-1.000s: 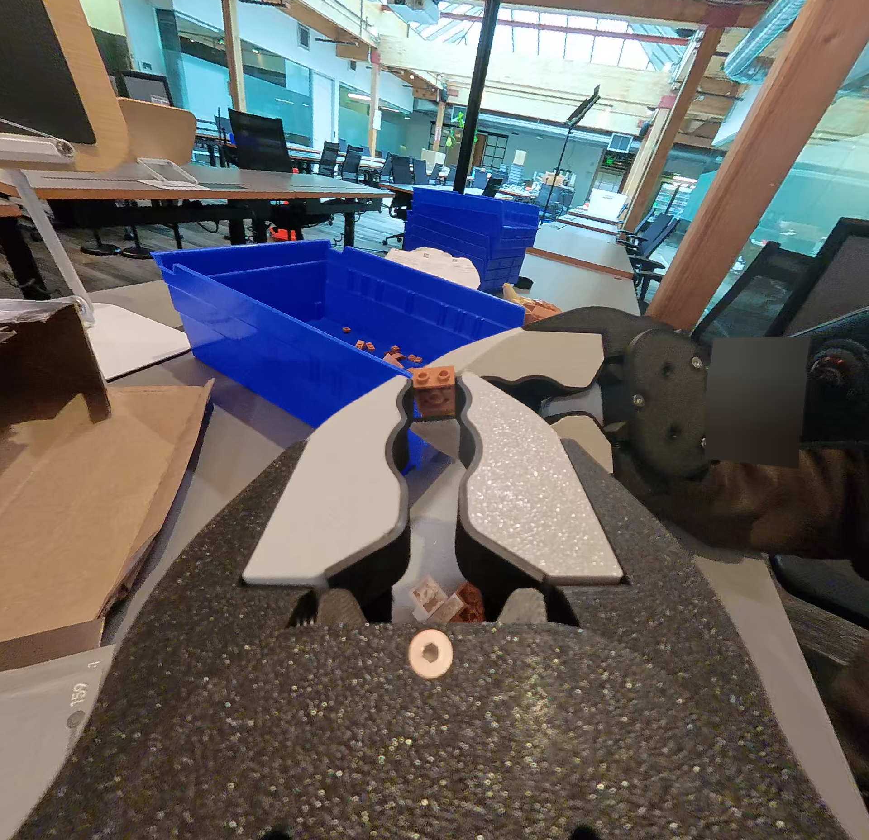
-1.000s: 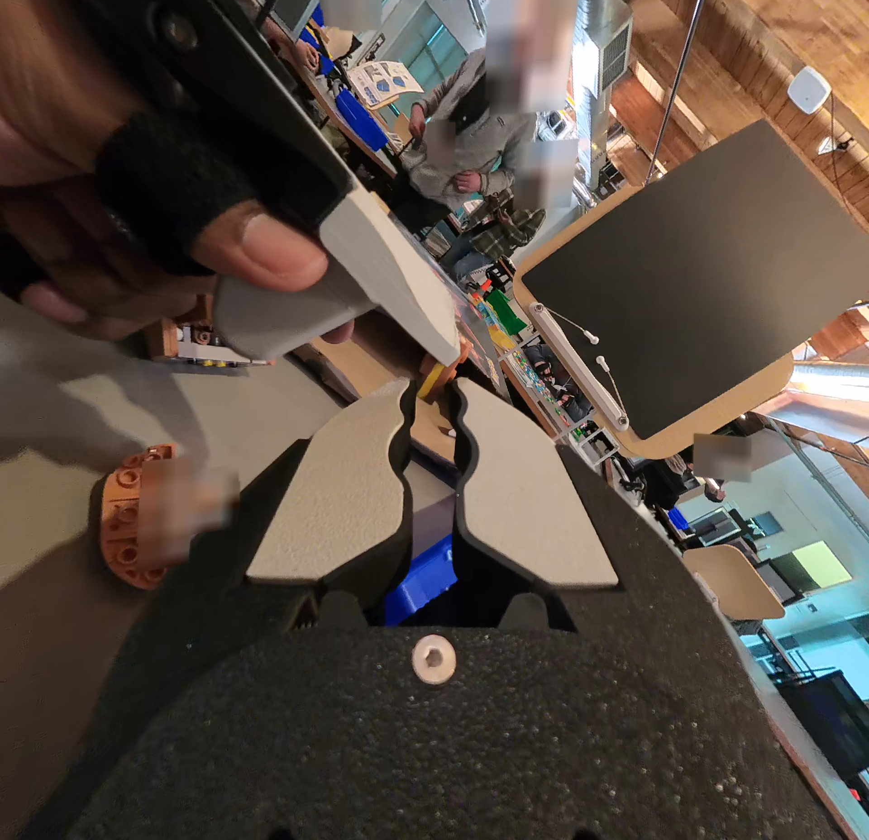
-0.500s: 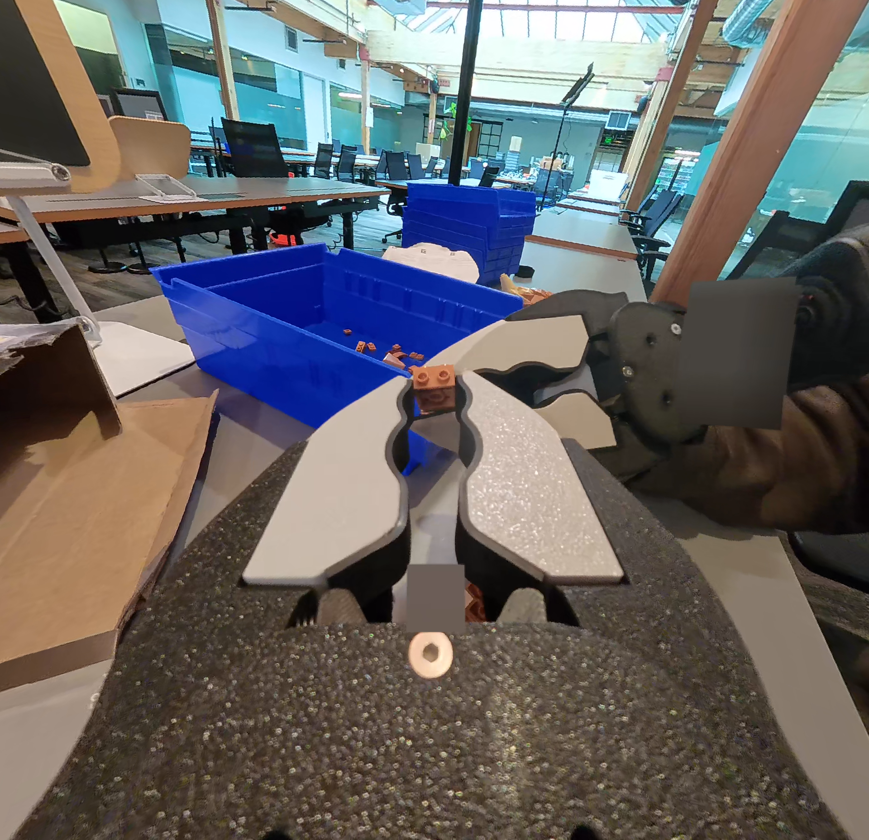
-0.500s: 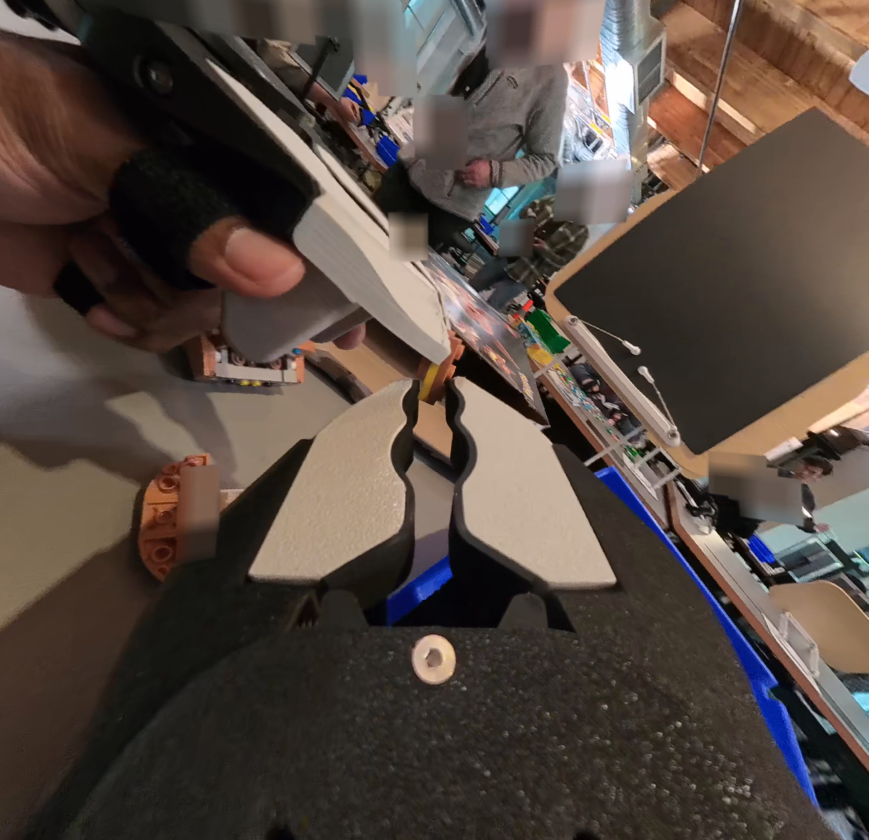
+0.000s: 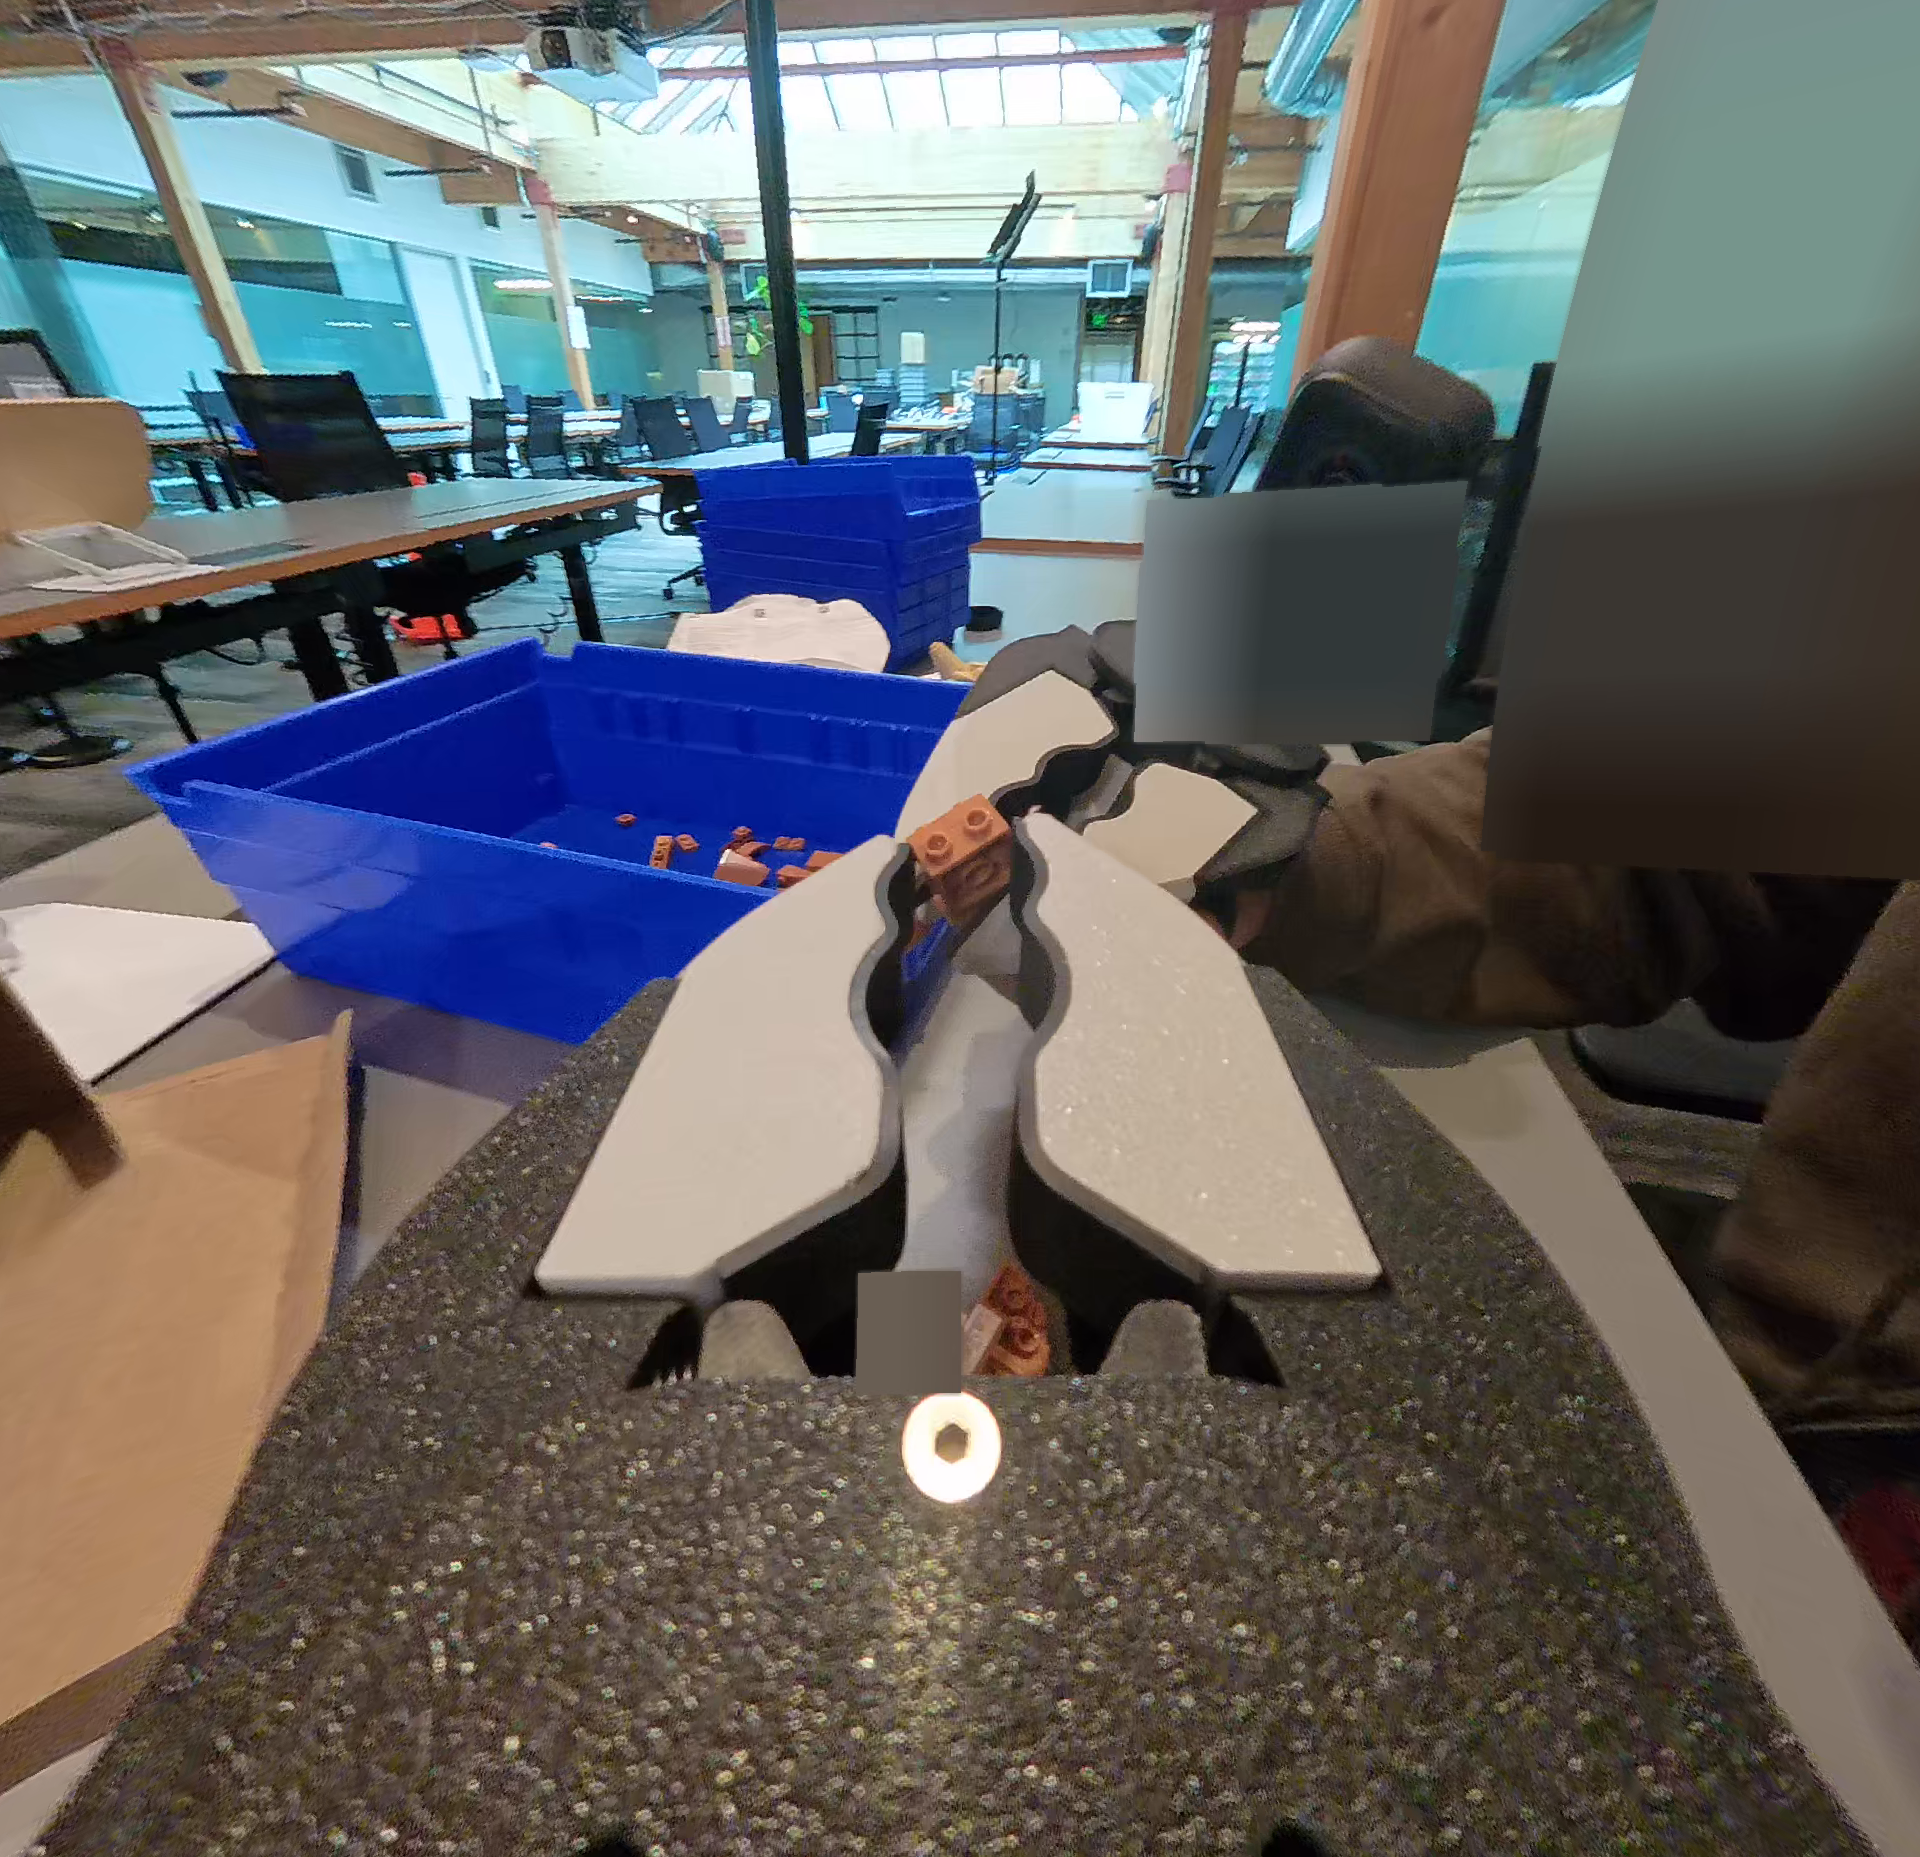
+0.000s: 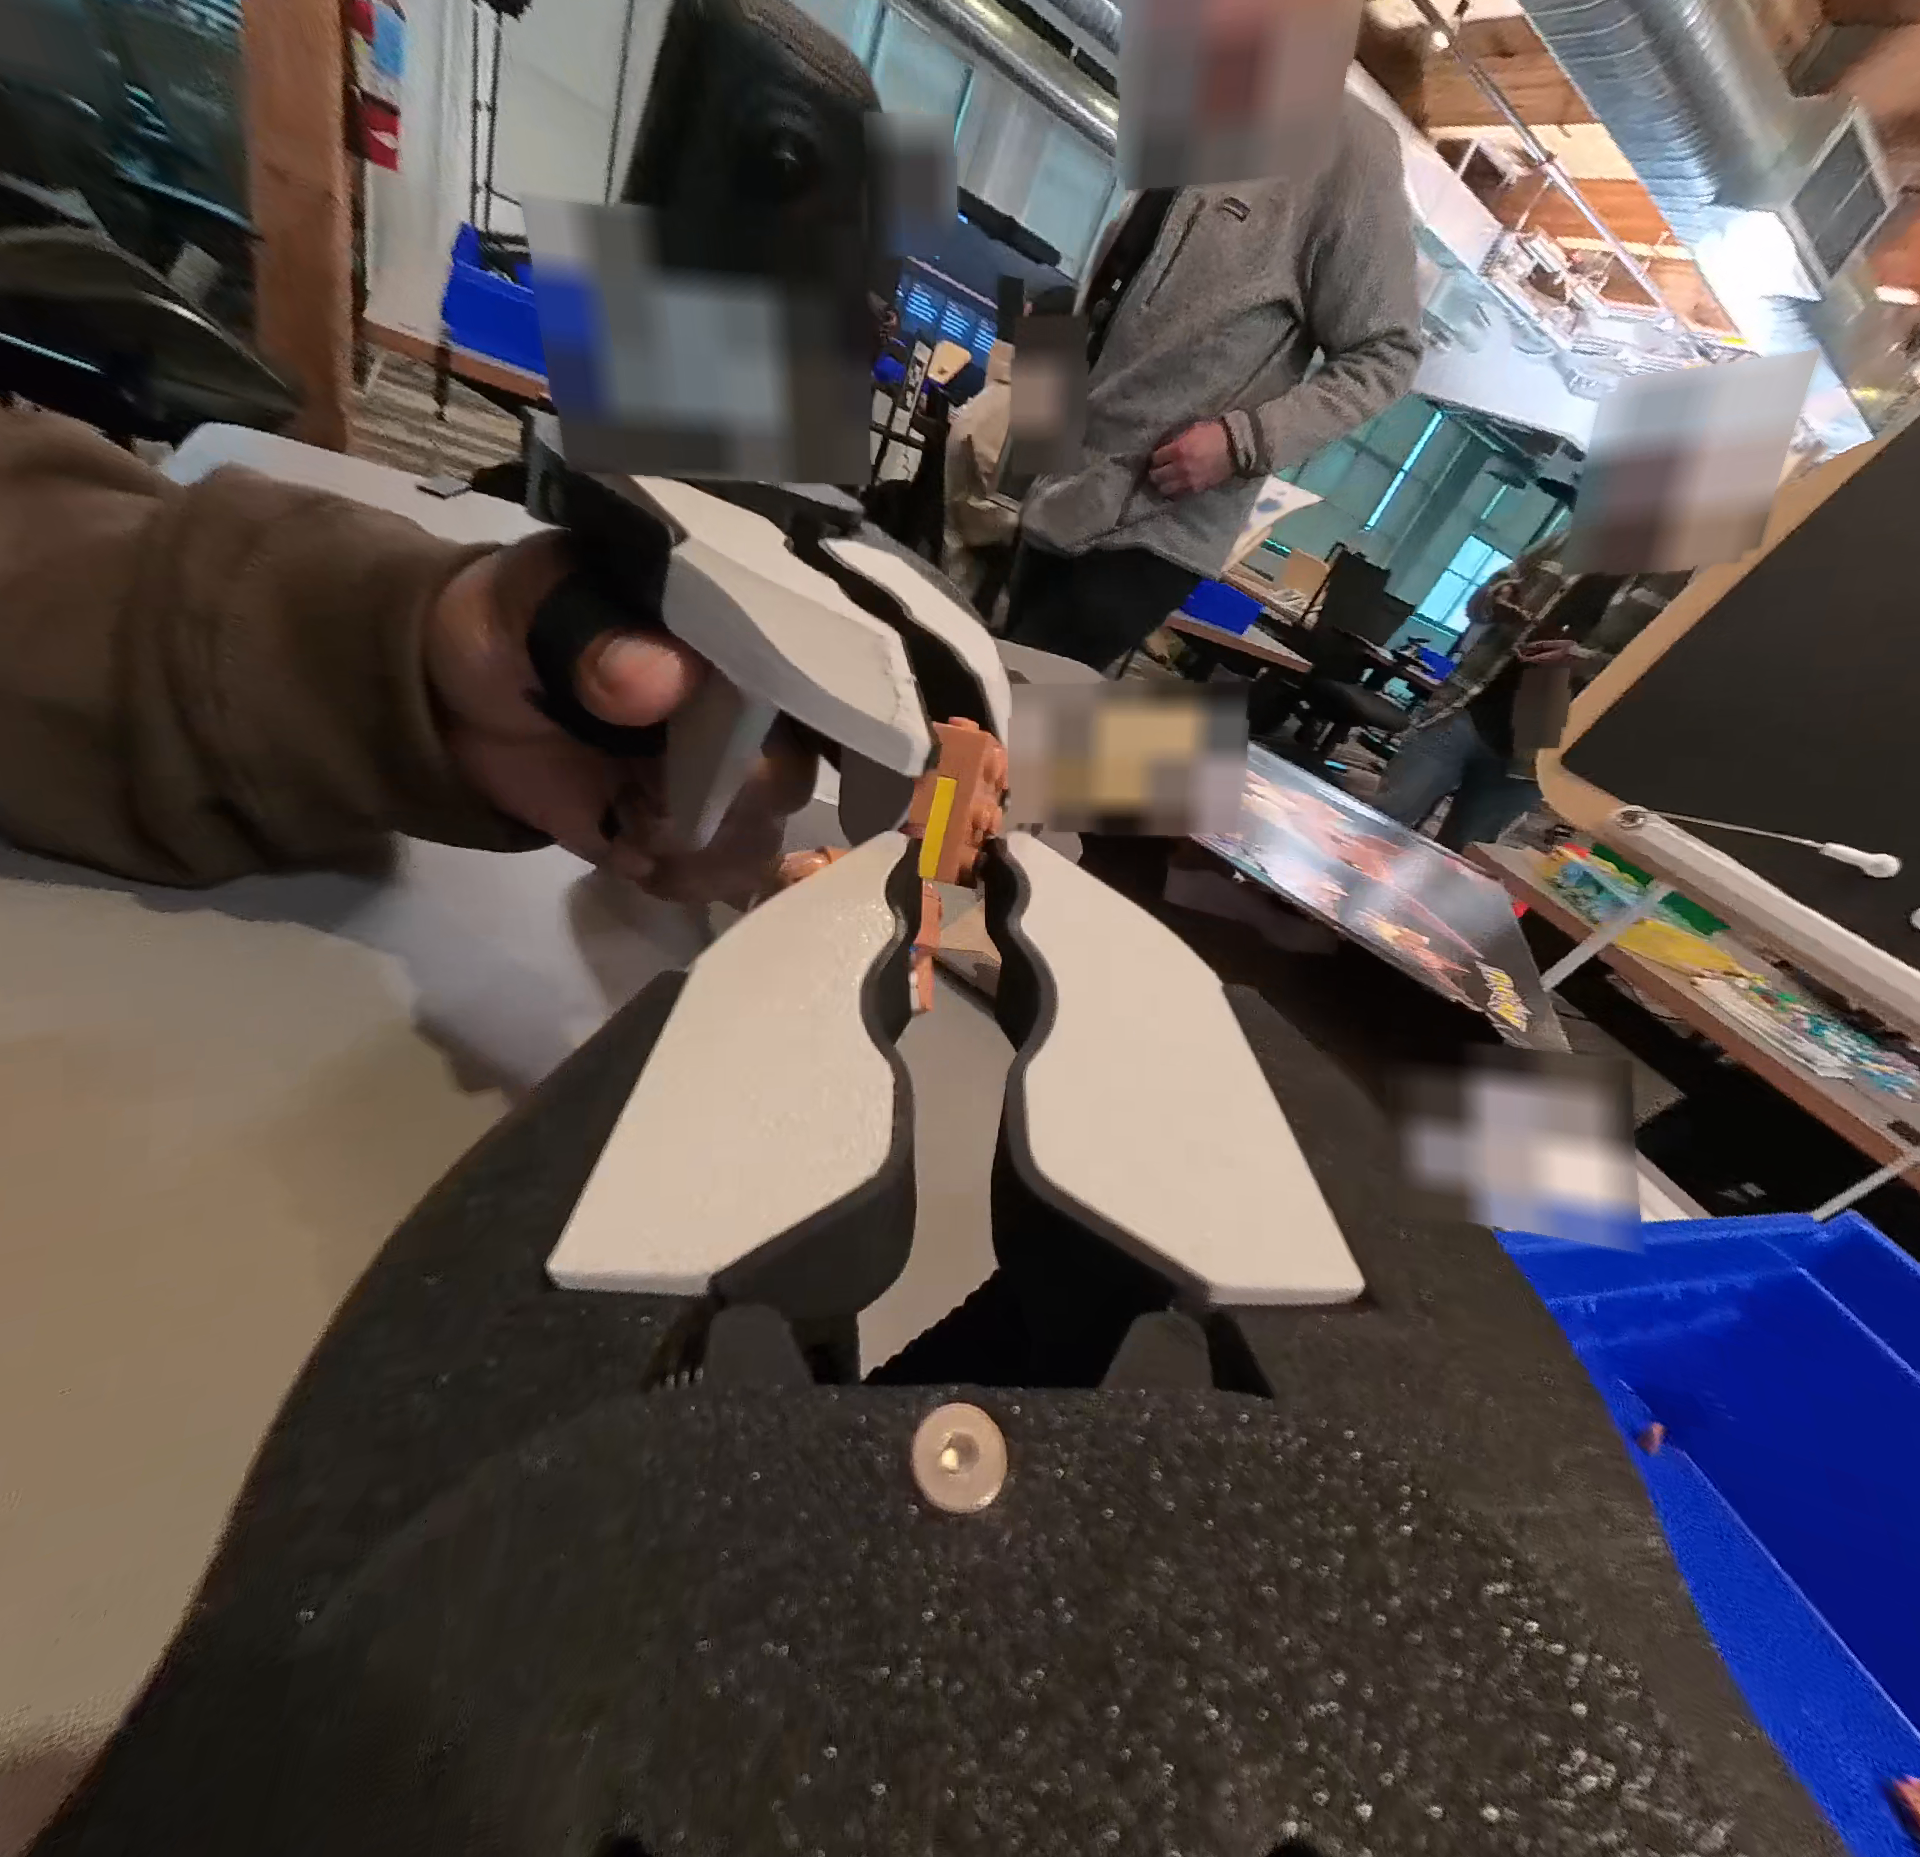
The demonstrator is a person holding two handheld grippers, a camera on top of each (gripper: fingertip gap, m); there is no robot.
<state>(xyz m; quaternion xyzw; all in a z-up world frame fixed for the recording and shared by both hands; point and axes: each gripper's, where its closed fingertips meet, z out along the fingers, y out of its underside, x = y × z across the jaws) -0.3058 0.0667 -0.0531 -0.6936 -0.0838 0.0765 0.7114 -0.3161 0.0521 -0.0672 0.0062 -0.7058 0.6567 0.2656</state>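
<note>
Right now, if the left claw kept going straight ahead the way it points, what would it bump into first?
Most likely the right claw: its tips sit just beyond the brown brick pinched in the left claw. Depth is hard to judge, but they look nearly touching.

- An open-plan office or workshop hall: long desks (image 5: 343,540) with black office chairs (image 5: 312,436) stand in rows.
- Timber posts (image 5: 1361,145), ceiling beams and skylights (image 5: 935,93) run overhead.
- Stacked blue bins (image 5: 842,550) stand farther back.
- Glass-walled rooms (image 5: 260,301) line the side.
</note>
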